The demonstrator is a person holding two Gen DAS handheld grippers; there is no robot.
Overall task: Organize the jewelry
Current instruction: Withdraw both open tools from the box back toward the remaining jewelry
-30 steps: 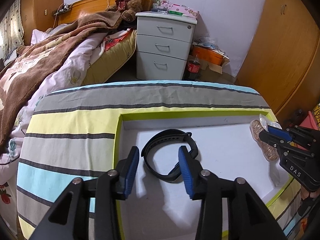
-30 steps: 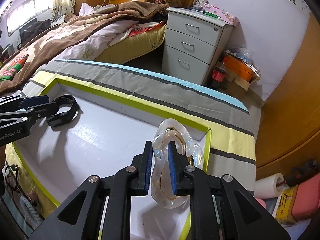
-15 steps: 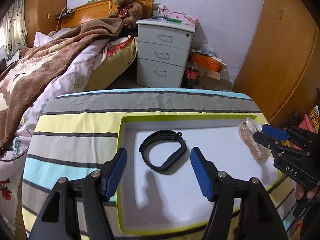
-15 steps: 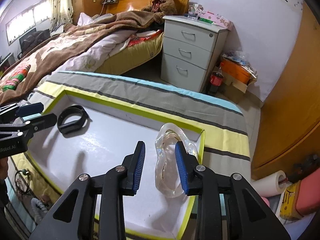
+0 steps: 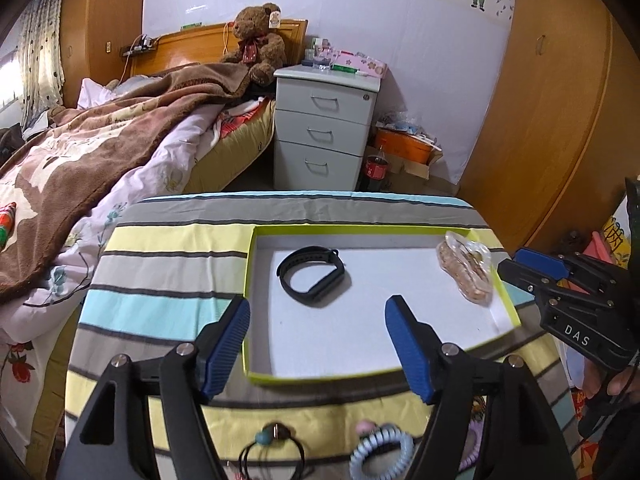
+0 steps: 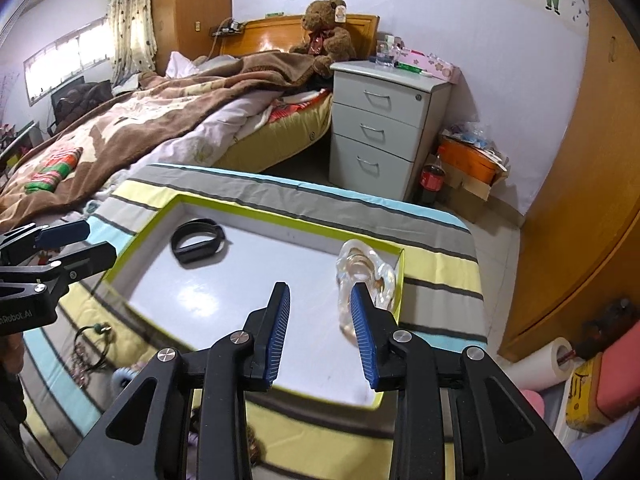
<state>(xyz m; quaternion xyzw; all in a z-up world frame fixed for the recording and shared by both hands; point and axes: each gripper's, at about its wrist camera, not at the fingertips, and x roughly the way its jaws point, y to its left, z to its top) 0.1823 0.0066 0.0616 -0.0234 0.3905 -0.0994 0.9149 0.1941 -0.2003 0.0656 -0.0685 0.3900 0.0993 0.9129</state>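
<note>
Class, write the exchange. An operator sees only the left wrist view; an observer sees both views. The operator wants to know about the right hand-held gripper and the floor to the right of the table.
Operator: I see the right hand-held gripper only from the side, near the clear bag. Is it holding the bag?
Observer: No. Its jaws have just been opening. Nothing is between the pads, and the bag lies in the tray beyond the tip of its right finger.
Operator: What is on the floor to the right of the table?
Observer: A paper roll lies there, by the wooden wardrobe.
</note>
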